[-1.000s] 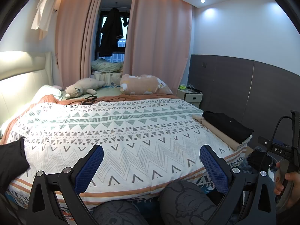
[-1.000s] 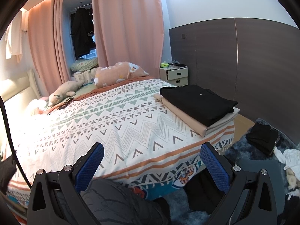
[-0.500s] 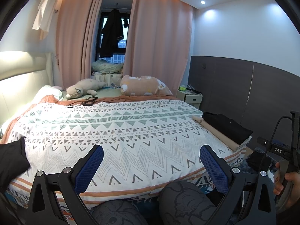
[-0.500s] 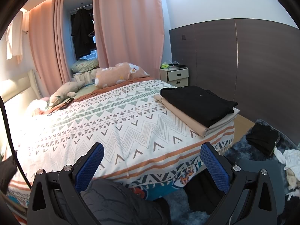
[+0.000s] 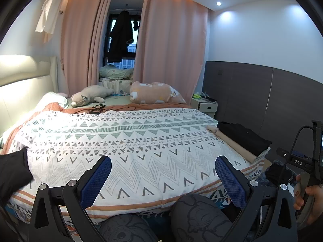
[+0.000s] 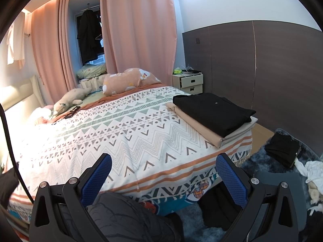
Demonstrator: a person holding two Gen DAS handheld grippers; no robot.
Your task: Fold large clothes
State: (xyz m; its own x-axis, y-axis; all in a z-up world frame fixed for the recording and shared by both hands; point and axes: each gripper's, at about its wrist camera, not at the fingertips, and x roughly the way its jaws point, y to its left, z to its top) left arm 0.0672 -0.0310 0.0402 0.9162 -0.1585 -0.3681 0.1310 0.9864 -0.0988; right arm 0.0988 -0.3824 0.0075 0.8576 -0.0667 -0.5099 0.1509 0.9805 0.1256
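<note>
Black fabric, a dark garment (image 5: 12, 173), lies at the near left edge of the bed (image 5: 141, 141); likely soft, light, limp. Left gripper (image 5: 163, 176) and right gripper (image 6: 163, 174) hover with jaws wide apart, empty. Best pinched at a corner or hem.

Soft matt cloth is seen in the patterned quilt (image 6: 125, 133) and the folded black garment (image 6: 212, 111); textured blue pads (image 5: 97, 181) are set in matt black plastic fingers.

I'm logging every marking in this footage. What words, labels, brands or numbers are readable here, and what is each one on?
"DAS": white letters on the black bar of the right tongs' handheld rig, seen in the left wrist view.
The small white mark on the folded black garment is too small to read.
Nothing else is legible.
</note>
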